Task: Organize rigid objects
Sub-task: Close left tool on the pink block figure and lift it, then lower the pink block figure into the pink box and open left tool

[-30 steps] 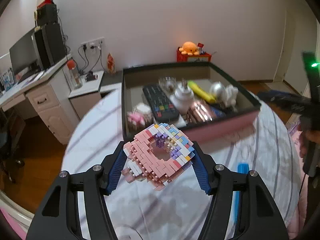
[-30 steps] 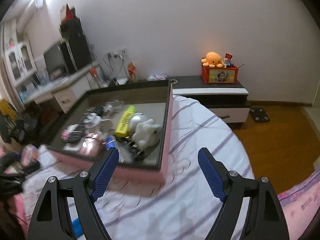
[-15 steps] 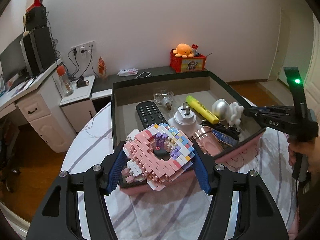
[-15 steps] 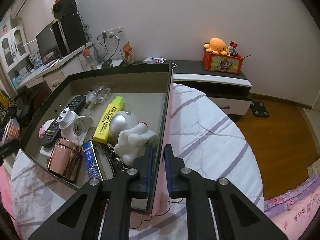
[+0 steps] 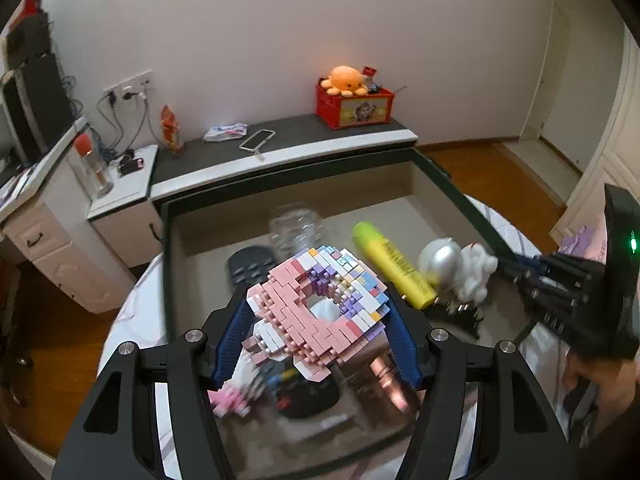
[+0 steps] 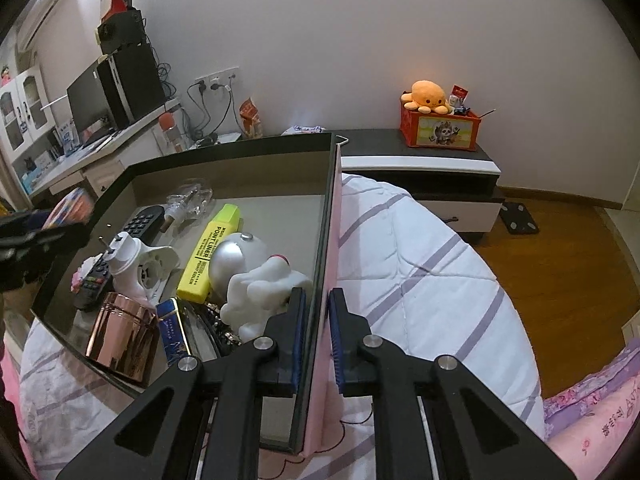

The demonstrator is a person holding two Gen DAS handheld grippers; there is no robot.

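My left gripper (image 5: 316, 320) is shut on a pink and pastel brick-built donut (image 5: 316, 304) and holds it above the inside of the pink box (image 5: 440, 184). My right gripper (image 6: 318, 332) is shut on the box's right wall (image 6: 328, 216). The box holds a black remote (image 6: 140, 220), a yellow highlighter (image 6: 212, 248), a white astronaut figure (image 6: 256, 276), a white plug adapter (image 6: 136, 264), a copper cup (image 6: 120, 336) and a clear glass piece (image 6: 188, 200). The right gripper also shows at the right of the left wrist view (image 5: 520, 268).
The box sits on a white quilted bed with purple stripes (image 6: 420, 264). A dark TV cabinet (image 6: 420, 160) with a red box and orange octopus plush (image 6: 428, 96) stands behind. A desk with a monitor (image 6: 96, 108) is at the left. Wooden floor (image 6: 560, 248) lies to the right.
My left gripper carried the brick donut forward from before the box to over its inside. My right gripper moved in and shut on the box's right wall.
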